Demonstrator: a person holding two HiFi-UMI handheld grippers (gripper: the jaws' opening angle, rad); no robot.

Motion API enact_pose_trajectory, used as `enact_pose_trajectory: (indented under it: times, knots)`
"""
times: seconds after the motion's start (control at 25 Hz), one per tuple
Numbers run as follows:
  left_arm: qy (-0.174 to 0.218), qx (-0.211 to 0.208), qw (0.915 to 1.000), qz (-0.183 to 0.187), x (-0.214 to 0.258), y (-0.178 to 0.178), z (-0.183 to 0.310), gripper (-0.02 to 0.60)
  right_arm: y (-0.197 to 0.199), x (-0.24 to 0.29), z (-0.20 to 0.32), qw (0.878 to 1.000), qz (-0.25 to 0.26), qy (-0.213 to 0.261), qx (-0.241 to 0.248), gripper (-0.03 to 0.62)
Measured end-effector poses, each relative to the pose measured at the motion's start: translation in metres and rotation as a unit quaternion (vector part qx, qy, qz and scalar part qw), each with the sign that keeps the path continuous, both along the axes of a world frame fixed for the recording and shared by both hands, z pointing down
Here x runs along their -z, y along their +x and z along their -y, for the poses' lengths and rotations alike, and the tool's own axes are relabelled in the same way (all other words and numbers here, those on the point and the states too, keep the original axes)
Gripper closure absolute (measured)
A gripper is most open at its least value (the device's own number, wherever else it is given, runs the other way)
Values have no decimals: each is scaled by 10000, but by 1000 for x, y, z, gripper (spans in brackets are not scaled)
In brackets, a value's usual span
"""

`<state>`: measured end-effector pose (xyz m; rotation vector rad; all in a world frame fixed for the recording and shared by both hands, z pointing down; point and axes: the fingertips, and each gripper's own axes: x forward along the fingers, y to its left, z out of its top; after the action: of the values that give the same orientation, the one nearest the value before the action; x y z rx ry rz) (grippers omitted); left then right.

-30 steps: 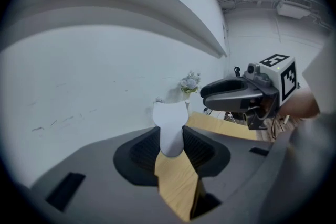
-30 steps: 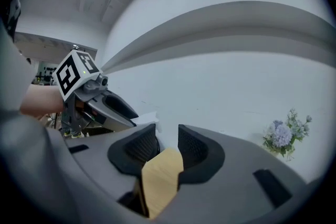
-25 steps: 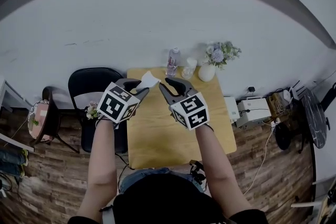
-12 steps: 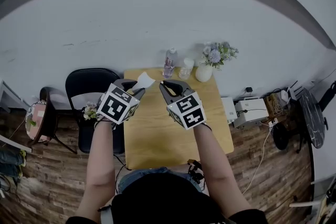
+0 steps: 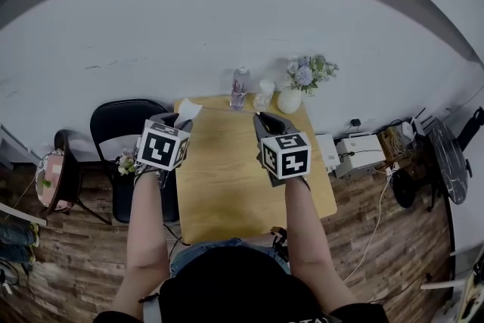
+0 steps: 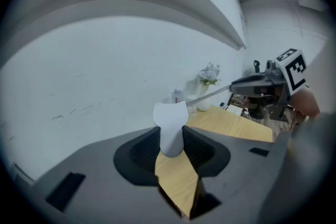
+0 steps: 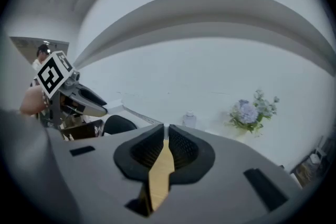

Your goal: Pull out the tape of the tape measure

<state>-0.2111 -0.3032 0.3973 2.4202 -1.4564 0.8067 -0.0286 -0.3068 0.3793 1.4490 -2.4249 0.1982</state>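
Behind the pale wooden table (image 5: 227,185) stands a plain white wall, and the table's far edge carries a clear plastic bottle (image 5: 239,87) and a white vase of lilac flowers (image 5: 290,100). I work both tools in the air above that far half. My left gripper (image 6: 171,134) is clamped on the white plastic tape measure case (image 6: 170,120), with ribbed pads pressing its lower part from both sides and the upper part standing proud of the jaws. My right gripper (image 7: 165,131) has its jaws pressed almost together, pinching the free end of the thin grey tape blade (image 6: 210,96). The blade runs in a straight line from the case to that pinch, so I judge the tape to be partly drawn, with the pull itself as the step in hand. To do it well, I hold the left gripper fixed as the anchor and move only the right gripper outward. I direct the pull along the line in which the blade leaves the case, because a sideways or twisting pull would likely bend the blade or lever the case out of the left pads. The right pinch rests on a very thin strip, so I apply the pull evenly. A jerk could let the end slip, and the spring would probably snap the blade back. I route the right gripper to my own right and hold it short of the vase, which stands near it at the table's far edge.
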Motion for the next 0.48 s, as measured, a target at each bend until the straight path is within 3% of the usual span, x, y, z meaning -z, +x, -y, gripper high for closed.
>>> enact_pose_trajectory:
  times: [0.24, 0.48]
  knots:
    - [-126, 491, 9984, -238, -2, -29, 7, 439, 59, 4, 6, 9970, 199, -154, -728, 553]
    - [-99, 489, 9985, -243, 0, -31, 8, 439, 74, 8, 5, 9954, 262, -131, -917, 553]
